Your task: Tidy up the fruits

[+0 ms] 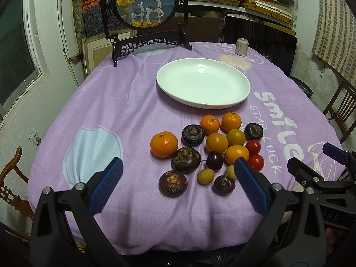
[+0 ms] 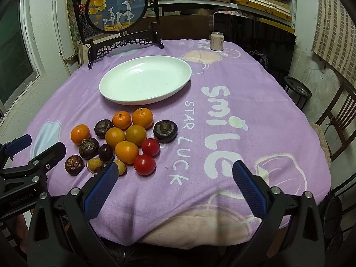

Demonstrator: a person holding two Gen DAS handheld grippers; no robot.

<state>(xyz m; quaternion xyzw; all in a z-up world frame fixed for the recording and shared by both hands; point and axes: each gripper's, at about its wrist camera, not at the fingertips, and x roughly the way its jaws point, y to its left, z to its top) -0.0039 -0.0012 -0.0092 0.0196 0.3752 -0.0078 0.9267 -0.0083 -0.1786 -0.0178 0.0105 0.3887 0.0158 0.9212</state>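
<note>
A white oval plate stands empty on the purple cloth. In front of it lies a cluster of fruit: several oranges, dark brown water chestnuts, two red tomatoes, small yellow longans and dark plums. My left gripper is open and empty, above the near side of the cluster. My right gripper is open and empty, to the right of the fruit over the cloth.
A black-framed round deer screen stands at the table's back left. A pale can stands at the back. Wooden chairs stand at the right, another chair at the left.
</note>
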